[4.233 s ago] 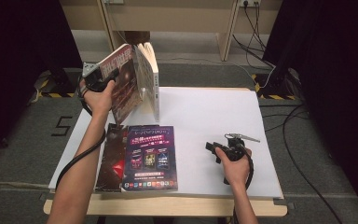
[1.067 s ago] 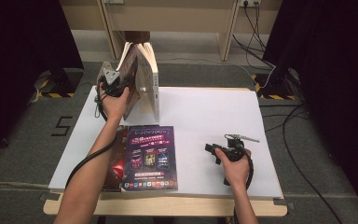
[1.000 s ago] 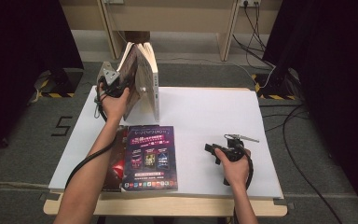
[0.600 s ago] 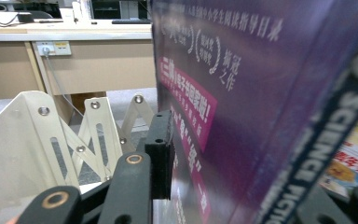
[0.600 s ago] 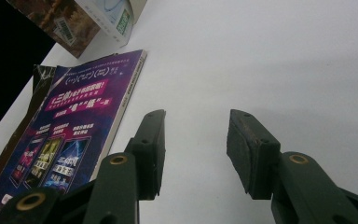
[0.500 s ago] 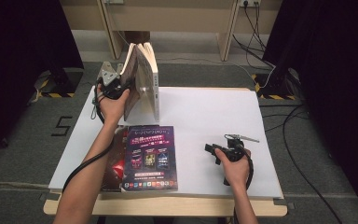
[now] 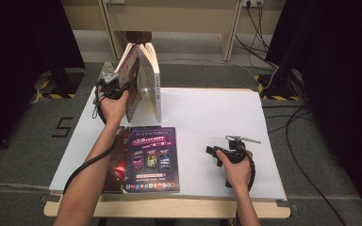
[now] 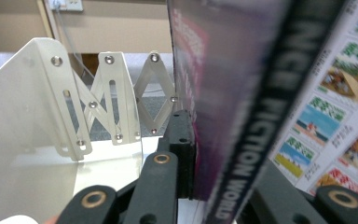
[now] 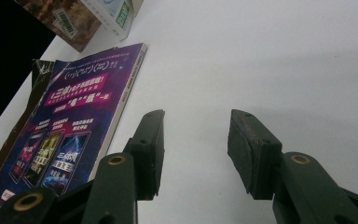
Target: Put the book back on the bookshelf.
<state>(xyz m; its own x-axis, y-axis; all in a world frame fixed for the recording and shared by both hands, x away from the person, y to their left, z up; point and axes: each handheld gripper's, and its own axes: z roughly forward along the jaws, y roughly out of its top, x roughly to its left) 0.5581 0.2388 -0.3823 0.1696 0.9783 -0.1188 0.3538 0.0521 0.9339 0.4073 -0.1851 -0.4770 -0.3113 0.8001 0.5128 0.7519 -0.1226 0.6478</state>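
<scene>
bare table (image 7: 207, 113) right of rack (image 7: 156, 92)

high view: from above the near edge, looking forward and down over the whole worktop (image 7: 207, 113). left gripper view: pressed close against an upright magazine (image 8: 233, 93), facing a white rack (image 8: 51, 112). right gripper view: low over the worktop, sharing the flat magazine (image 9: 70, 121) with the high view.

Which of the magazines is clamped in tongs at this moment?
The upright magazine at the white expanding rack, clamped by the left tongs. The purple-covered magazines lie flat at the table's near edge, untouched.
</scene>
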